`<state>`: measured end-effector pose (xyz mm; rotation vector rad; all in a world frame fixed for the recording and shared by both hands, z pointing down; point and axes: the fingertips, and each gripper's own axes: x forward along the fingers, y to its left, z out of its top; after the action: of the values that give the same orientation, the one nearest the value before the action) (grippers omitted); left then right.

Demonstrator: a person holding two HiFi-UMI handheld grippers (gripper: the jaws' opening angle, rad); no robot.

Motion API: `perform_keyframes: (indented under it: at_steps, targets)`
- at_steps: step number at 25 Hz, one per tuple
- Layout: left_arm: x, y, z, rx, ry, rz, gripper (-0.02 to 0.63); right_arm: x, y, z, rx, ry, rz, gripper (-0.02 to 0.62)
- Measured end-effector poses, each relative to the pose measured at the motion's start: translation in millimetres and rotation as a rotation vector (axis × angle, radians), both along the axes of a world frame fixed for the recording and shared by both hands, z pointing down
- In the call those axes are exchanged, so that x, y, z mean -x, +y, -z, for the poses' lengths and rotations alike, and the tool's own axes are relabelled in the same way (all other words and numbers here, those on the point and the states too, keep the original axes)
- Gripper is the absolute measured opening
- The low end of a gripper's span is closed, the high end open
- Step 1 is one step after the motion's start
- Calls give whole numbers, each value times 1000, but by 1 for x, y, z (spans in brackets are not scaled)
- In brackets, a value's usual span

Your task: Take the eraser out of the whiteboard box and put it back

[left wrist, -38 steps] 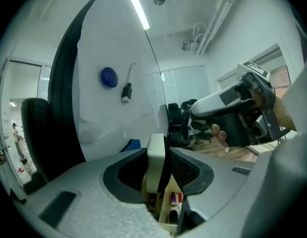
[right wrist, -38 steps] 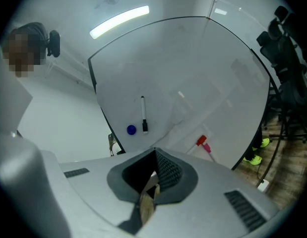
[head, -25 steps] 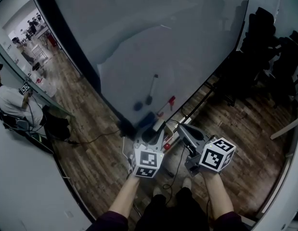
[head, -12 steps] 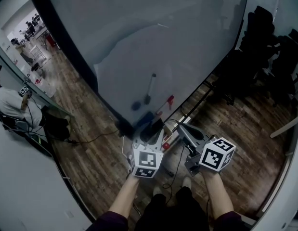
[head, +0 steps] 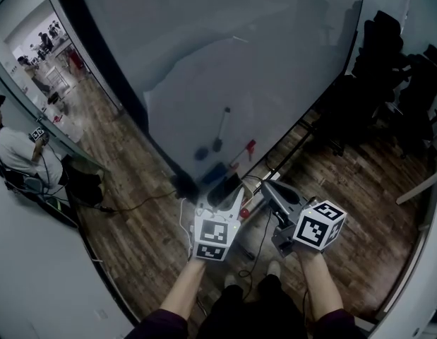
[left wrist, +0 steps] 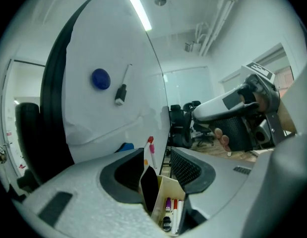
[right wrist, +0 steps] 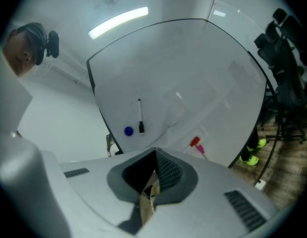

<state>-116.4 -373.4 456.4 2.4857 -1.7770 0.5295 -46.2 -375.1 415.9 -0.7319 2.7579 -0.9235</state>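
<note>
Steadiness first: keep right gripper [right wrist: 153, 175] clamped on whiteboard box [left wrist: 169, 191] wall, left gripper [left wrist: 157, 158] jaws, just opened wide, square around eraser [left wrist: 150, 188].

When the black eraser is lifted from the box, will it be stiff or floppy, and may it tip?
Probably stiff: the eraser shows a flat, straight shape standing on edge in the box. Likely light, being thin. Set down on edge alone, it could tip.

- One whiteboard [head: 274, 62].
- One blue magnet [left wrist: 100, 78] and one black marker [left wrist: 121, 90] on it, toward its lower edge.
- One red-capped marker [left wrist: 151, 148] at that lower edge.
- One box [left wrist: 166, 192], holding one black eraser [left wrist: 149, 188] and at least three markers [left wrist: 174, 209].
</note>
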Motion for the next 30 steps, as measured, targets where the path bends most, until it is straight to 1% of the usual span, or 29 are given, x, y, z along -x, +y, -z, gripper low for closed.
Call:
perform_keyframes:
  at_steps: [6, 11, 15, 20, 26, 30]
  targets:
    - [-8, 4, 27, -25, 49, -9, 141, -4, 0, 12, -17, 3, -4, 3]
    - [-15, 10, 53, -36, 154, -14, 100, -7, 2, 28, -41, -12, -1, 3]
    - [-20, 13, 80, -72, 205, -16, 58, -8, 3, 47, -74, -28, 9, 3]
    - [-26, 18, 109, -131, 208, -17, 12, -8, 5, 65, -115, -42, 21, 3]
    - [-31, 24, 128, -173, 218, -27, 6, -11, 7, 76, -141, -36, 11, 3]
    - [-33, 25, 132, -181, 224, -34, 6, -14, 7, 78, -144, -38, 3, 3]
